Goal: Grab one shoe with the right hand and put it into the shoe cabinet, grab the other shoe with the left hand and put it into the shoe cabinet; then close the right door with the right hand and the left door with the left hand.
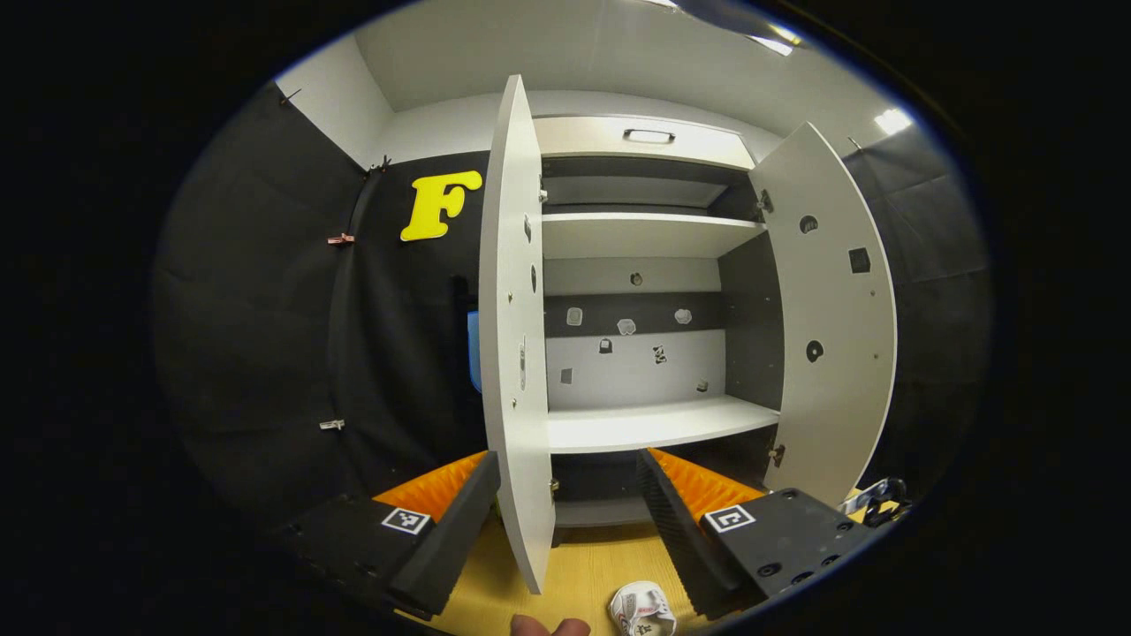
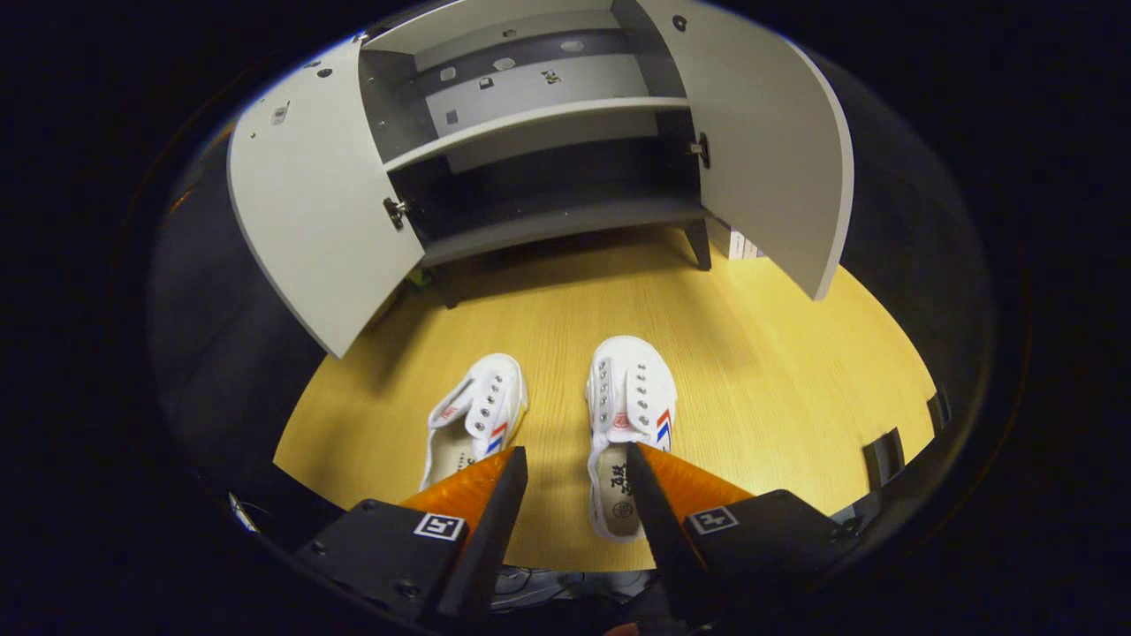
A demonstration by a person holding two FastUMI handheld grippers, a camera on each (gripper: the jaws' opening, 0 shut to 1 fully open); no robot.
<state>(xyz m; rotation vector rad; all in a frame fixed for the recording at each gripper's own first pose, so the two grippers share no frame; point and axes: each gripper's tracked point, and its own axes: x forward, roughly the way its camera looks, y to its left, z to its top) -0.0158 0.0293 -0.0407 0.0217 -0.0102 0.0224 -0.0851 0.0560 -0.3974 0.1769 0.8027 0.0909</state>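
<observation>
Lying side by side on the yellow wooden floor [image 2: 778, 371], the two shoes point their toes toward the shoe cabinet [image 2: 548, 132]. The left shoe [image 2: 473, 420] and the right shoe [image 2: 629, 415] are white canvas with metal eyelets and red and blue stripes on the side, set a little apart from each other. In the right gripper view, the right gripper [image 2: 574, 481] hovers above their heels, fingers spread wide, holding nothing. Farther off the cabinet stands with the left door [image 2: 309, 212] and the right door [image 2: 760, 132] swung out, its shelves bare and grey.

In the left gripper view, the left gripper [image 1: 570, 495] is raised toward the cabinet, spread wide and empty; the edge of the left door stands between its fingers. The middle shelf [image 1: 654, 422] holds nothing. A shoe's toe [image 1: 641, 609] peeks in at the bottom, beside a fingertip [image 1: 530, 626].
</observation>
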